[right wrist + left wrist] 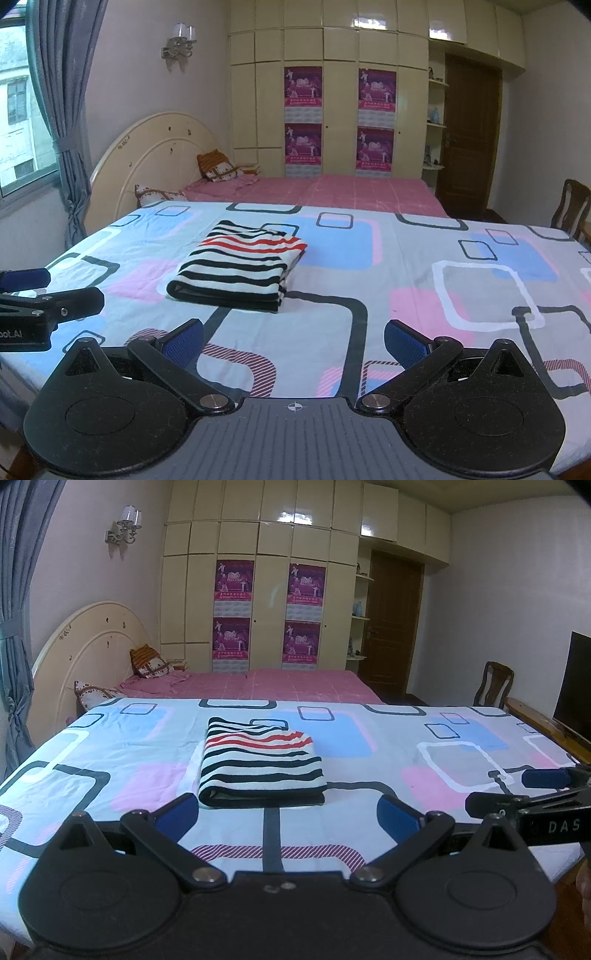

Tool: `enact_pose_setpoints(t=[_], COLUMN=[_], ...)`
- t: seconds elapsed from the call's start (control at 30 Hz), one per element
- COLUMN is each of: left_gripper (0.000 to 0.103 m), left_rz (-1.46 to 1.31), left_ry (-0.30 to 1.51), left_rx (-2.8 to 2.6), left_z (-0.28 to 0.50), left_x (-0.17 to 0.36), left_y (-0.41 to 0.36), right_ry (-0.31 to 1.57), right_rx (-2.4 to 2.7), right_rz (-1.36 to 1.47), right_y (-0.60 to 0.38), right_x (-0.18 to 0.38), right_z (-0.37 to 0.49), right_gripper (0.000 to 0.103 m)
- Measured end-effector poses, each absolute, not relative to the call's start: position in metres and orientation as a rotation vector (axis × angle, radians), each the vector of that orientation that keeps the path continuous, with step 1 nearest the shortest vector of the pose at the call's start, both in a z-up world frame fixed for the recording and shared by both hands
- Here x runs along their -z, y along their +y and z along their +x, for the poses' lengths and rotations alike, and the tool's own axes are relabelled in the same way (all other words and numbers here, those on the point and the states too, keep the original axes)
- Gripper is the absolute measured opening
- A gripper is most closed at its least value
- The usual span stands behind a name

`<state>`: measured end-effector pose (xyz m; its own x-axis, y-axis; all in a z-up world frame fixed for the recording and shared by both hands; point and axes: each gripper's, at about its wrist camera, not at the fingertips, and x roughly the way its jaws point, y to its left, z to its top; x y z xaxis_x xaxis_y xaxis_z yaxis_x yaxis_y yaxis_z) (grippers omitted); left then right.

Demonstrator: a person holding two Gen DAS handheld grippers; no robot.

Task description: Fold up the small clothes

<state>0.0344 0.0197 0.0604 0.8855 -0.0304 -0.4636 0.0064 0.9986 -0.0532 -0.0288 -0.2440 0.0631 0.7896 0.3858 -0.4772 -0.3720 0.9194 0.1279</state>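
A small striped garment [258,762], white with black and red stripes, lies folded into a neat rectangle on the patterned sheet [110,746]. It also shows in the right wrist view [240,267]. My left gripper [288,818] is open and empty, just short of the garment's near edge. My right gripper [293,341] is open and empty, nearer than the garment and to its right. Each gripper shows at the edge of the other's view: the right one [532,790] and the left one [44,291].
The patterned sheet covers a table-like surface. Behind it is a pink bed [280,685] with pillows [151,662] and a cream headboard [85,646]. A wardrobe [258,590], a wooden chair [493,683] and a dark screen [574,686] stand around.
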Motion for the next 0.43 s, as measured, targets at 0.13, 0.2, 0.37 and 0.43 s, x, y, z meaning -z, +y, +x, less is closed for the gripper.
enact_pose_setpoints(t=[0.13,0.2,0.37,0.43], left_gripper=[0.103,0.103,0.103,0.103], left_rz=[-0.051,-0.054,-0.058,-0.057], left_ry=[0.48,0.475,0.469,0.475], left_rx=[0.019,0.021,0.034,0.035], left_z=[0.0336,0.0324,0.0305,0.0301], left_x=[-0.0606,-0.0609,-0.0608,-0.0605], left_y=[0.0212,0.0225,0.0238,0.0241], right_ry=[0.517,0.516,0.513,0.512], right_rx=[-0.411,-0.41,-0.412,-0.413], right_rz=[0.026,0.025,0.023,0.025], right_y=[-0.2435,-0.2434,-0.2431,-0.2432], right_x=[-0.0627,-0.0627,-0.0624,-0.0624], right_z=[-0.0287,-0.0288,-0.0294,-0.0295], right_gripper=[0.102,0.102,0.102,0.102])
